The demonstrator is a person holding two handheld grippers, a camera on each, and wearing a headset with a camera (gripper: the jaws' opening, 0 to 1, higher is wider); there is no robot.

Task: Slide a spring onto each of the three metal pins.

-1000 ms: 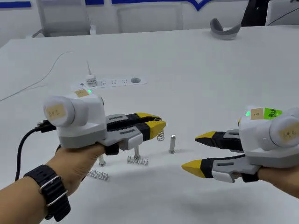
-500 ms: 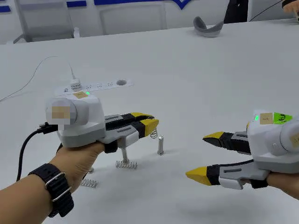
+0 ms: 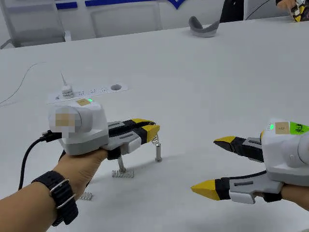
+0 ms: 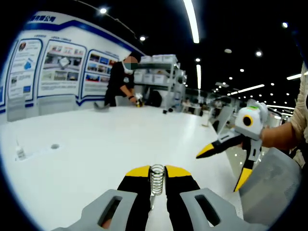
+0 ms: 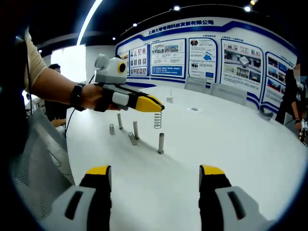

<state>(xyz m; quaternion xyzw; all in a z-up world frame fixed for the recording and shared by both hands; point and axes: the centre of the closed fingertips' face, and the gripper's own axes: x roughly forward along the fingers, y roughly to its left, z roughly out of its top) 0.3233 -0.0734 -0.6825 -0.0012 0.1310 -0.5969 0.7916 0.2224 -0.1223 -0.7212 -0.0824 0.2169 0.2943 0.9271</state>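
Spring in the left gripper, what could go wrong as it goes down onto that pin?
1. The left gripper pinches the spring by its upper coils, and its lower end looks slightly off the top of the pin; it may catch and buckle or pop free.
2. A sideways push could tip the slim upright pin.
3. A loose spring lies on the table close under the gripper; lowering might knock it away.
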